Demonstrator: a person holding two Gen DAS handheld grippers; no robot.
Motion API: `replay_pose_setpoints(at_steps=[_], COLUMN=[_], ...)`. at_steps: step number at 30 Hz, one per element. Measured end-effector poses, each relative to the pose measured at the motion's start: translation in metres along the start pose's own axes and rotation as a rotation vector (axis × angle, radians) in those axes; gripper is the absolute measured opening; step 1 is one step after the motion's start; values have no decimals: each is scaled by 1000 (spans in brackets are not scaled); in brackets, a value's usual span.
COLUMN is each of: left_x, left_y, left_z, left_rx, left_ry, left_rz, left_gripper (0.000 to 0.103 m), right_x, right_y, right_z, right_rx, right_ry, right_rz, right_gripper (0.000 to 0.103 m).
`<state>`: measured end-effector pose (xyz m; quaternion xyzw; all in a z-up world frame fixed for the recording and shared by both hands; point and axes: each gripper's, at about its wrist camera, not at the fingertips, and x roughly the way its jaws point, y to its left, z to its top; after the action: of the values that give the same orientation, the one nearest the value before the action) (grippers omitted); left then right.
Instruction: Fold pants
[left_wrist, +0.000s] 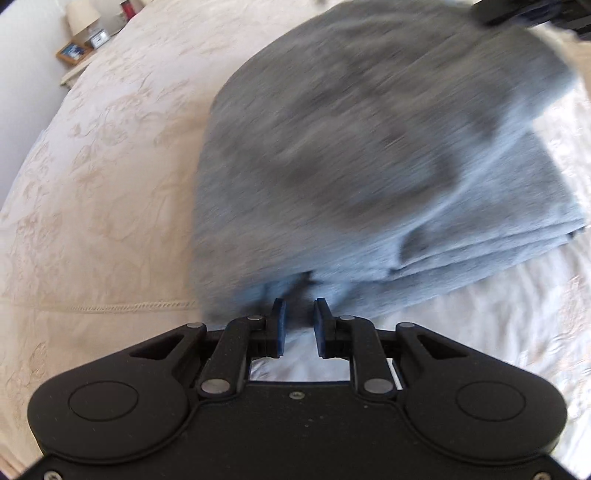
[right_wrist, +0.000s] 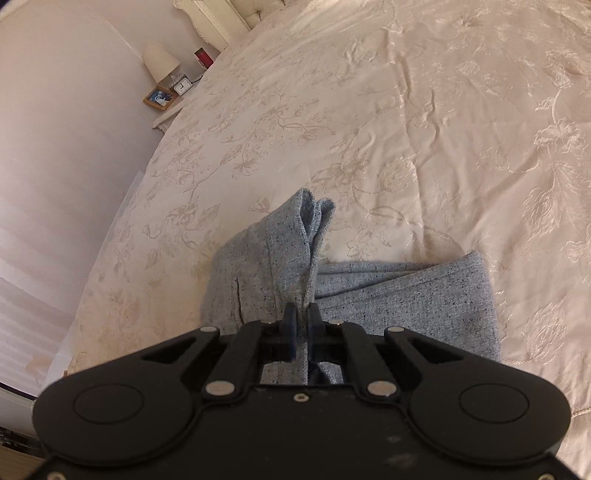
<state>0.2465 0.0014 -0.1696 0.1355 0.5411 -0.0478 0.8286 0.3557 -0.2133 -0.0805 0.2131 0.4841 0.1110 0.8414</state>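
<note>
Grey flecked pants (left_wrist: 369, 147) lie folded in layers on a cream bedspread (left_wrist: 92, 184), blurred in the left wrist view. My left gripper (left_wrist: 300, 306) stands open just short of their near edge, its pads apart with nothing pinched between them. In the right wrist view my right gripper (right_wrist: 302, 314) is shut on a thin fold of the pants (right_wrist: 406, 295). That fold stands up ahead of the fingers in a peak, while the rest of the cloth lies flat to the right.
The flowered bedspread (right_wrist: 406, 110) spreads wide beyond and right of the pants. At far left a nightstand holds a lamp (right_wrist: 159, 61), a clock (right_wrist: 182, 87) and a picture frame (right_wrist: 159, 98). A black object (left_wrist: 517, 11) shows at the top right edge of the left wrist view.
</note>
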Motion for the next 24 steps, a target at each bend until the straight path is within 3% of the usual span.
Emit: replay_pose_setpoints(at_steps=[10,13,15,18,24], left_x=[2,-7,-17,-32,-59], left_y=[11,12,14,20,39], left_z=[-31,-36,-38,-36,-10], left_rx=[69,84,96,100,15], left_ry=[64,64,52,18,-70], left_rz=[11,-10,-21,-17,-52], left_gripper=[28,28,28,28,28], right_x=[-8,-1,-1,3,46], right_y=[-75,-96,-97,-91,-98], right_z=[-18,-23,-23,-23,-27], right_rx=[130,171,159,119,105], right_ry=[-3,28,16,-1,110], right_rz=[-194,-184,-170,-155,-133], right_gripper=[1,2,10,35,38])
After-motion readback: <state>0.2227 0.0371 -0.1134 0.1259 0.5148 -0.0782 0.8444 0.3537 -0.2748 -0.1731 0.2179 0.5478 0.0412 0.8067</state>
